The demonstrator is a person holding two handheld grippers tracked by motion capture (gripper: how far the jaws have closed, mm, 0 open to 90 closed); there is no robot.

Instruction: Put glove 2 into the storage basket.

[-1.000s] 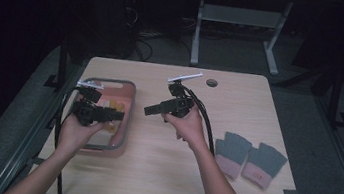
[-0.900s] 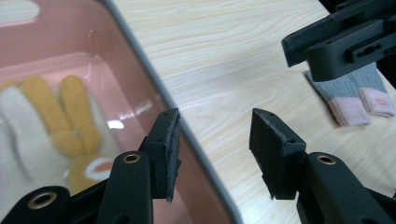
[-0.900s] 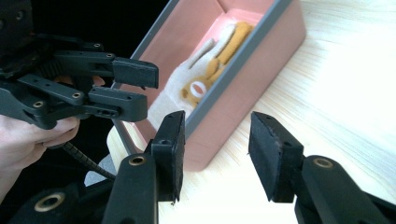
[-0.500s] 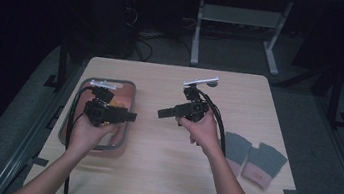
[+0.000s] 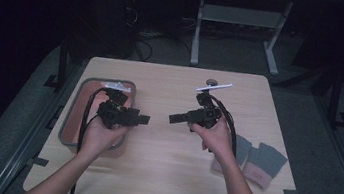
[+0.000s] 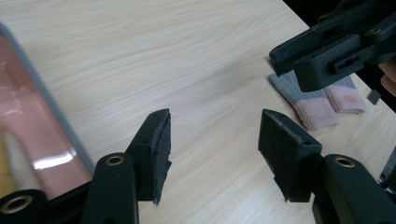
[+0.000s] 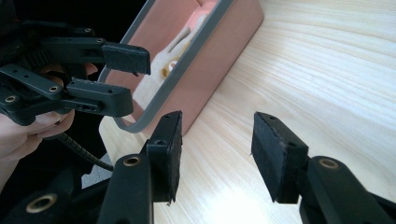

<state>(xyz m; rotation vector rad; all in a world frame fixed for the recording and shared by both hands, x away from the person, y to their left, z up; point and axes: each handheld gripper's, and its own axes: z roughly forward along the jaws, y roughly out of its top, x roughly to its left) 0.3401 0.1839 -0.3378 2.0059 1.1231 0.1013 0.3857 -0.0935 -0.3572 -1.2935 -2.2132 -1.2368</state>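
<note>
Both grippers are held above the wooden table [image 5: 164,176], jaws pointing at each other with a small gap between them. My left gripper [image 5: 145,119] hovers at the right rim of a pink bin [image 5: 71,114] with a grey rim; its jaws [image 6: 212,144] are open with nothing between them. My right gripper [image 5: 171,118] is over mid-table, also open and empty [image 7: 215,144]. A pair of grey-and-pink socks [image 5: 258,162] lies flat at the table's right side. In the left gripper view the right gripper [image 6: 334,49] is above the socks [image 6: 322,105].
The bin [image 7: 201,70] holds some pale items I cannot make out; the left gripper [image 7: 100,70] is in front of it. A small round object [image 5: 211,81] sits near the table's far edge. Black cables trail from both grippers. Table legs and dark floor lie beyond.
Both hands have drifted to the right. The left gripper has come from over the bin to its right rim, and the right gripper has moved a little nearer the socks.
</note>
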